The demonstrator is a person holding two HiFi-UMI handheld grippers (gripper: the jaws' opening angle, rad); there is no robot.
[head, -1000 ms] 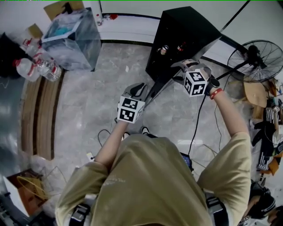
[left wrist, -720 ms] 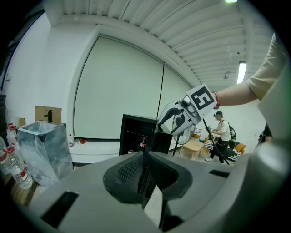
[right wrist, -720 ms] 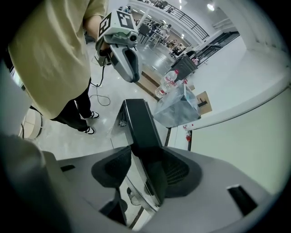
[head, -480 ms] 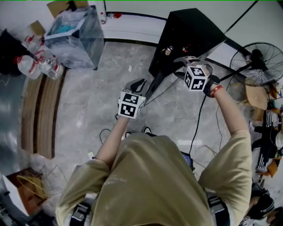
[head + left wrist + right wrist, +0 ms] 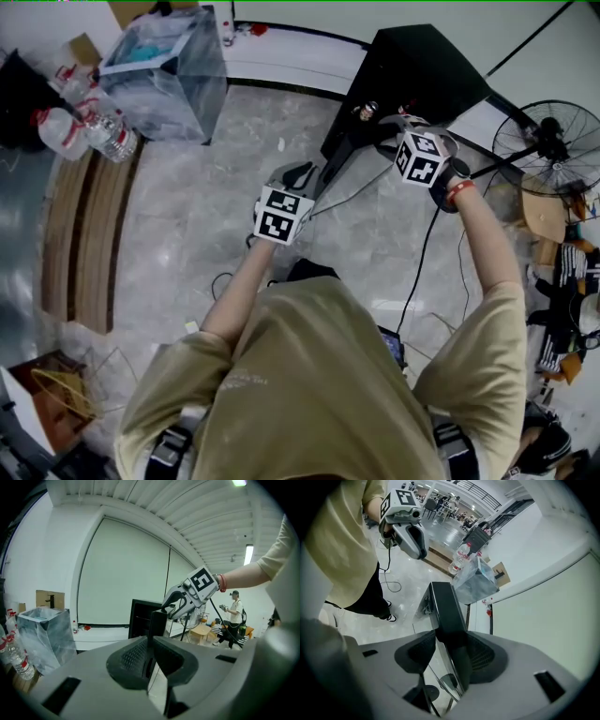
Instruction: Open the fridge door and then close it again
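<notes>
A black fridge (image 5: 422,66) stands at the top right of the head view, its glass door (image 5: 328,169) swung out toward me. My left gripper (image 5: 302,173) is shut on the door's free edge; in the left gripper view the dark door frame (image 5: 158,620) rises from between its nearly closed jaws (image 5: 151,651). My right gripper (image 5: 398,120) straddles the door's top frame (image 5: 445,606) from above, and the frame fills the gap between its pads (image 5: 452,656). Each gripper shows in the other's view: the right gripper (image 5: 176,606) and the left gripper (image 5: 415,545).
Small bottles (image 5: 366,111) show inside the fridge. A clear plastic bin (image 5: 164,75) and water bottles (image 5: 80,127) stand at the far left, beside wooden boards (image 5: 80,234). A standing fan (image 5: 553,136) is at the right, a cable (image 5: 422,253) crosses the floor, and a person (image 5: 233,616) stands far off.
Both grippers have moved together with the door, a little leftward from the fridge body in the head view. Both grips look unchanged. The head camera has shifted too.
</notes>
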